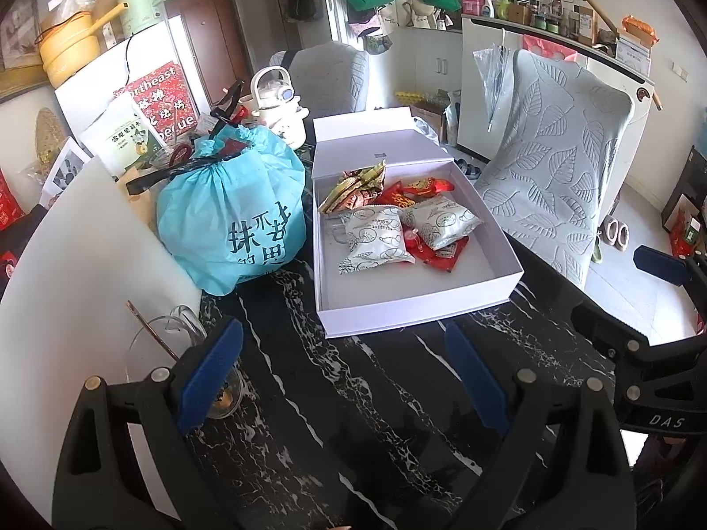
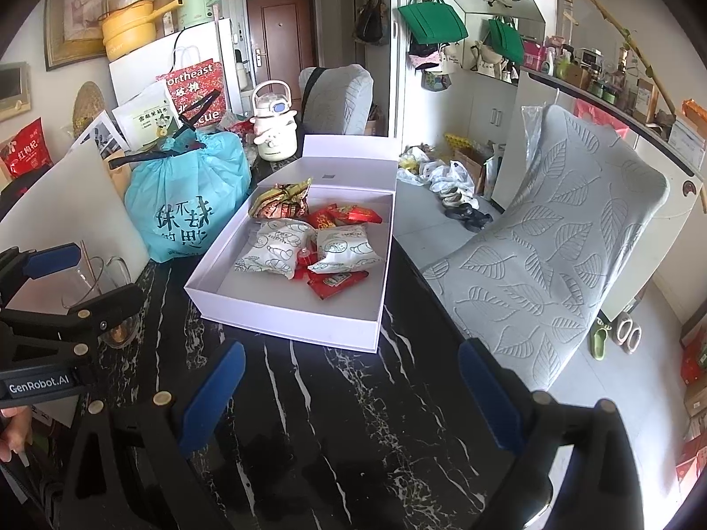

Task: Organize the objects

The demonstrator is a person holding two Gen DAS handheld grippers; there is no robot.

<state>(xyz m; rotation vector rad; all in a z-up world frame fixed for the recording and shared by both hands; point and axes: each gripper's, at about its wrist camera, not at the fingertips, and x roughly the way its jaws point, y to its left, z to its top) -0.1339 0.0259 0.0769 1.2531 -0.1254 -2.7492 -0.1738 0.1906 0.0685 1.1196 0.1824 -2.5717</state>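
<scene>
Your left gripper [image 1: 344, 375] has its blue fingers wide apart and holds nothing, and your right gripper [image 2: 353, 393] is the same, spread apart and empty; both hang above the dark marble table [image 2: 336, 433], on the near side of the white box [image 1: 424, 304]. The box stands open, its lid [image 1: 375, 141] tilted up at the far side. Inside it lie two white snack packs [image 1: 375, 238], some red packets [image 1: 442, 254] and a gold-and-red wrapper [image 1: 353, 183], all gathered toward the far half. So I judge that the sorting is mostly done: no loose snack shows on the bare table in front of you. What is left seems to be closing the lid. Just beside the box, on its left, stands the tied teal bag [image 1: 234, 216], and a glass jug [image 1: 185, 353] is near your left gripper.
</scene>
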